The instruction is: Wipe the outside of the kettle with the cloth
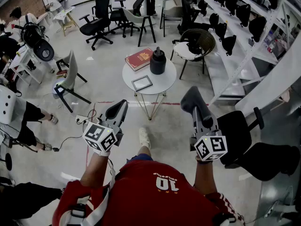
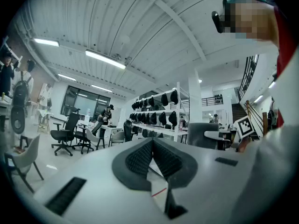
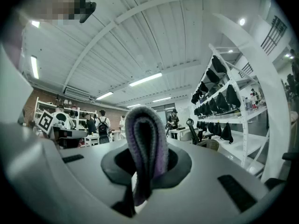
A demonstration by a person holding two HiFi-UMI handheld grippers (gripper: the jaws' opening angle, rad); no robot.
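A dark kettle [image 1: 157, 61] stands on a small round white table [image 1: 167, 84] some way ahead of me in the head view. My right gripper [image 1: 192, 102] is held up in front of me, shut on a folded grey cloth [image 1: 191, 98] that sticks out past its jaws; in the right gripper view the cloth [image 3: 145, 141] stands up between the jaws of that gripper [image 3: 145, 169]. My left gripper [image 1: 119, 109] is held level beside it, shut, jaws pressed together with nothing in them [image 2: 152, 149]. Both grippers are well short of the table. The gripper views show only ceiling and room.
On the table lie a red book [image 1: 139, 59] and a small picture frame [image 1: 142, 83]. A wicker chair [image 1: 195, 44] stands right of the table, a black chair [image 1: 256, 147] by my right side. Shelving with black bags [image 1: 235, 13] runs along the right. Office chairs and people are at left.
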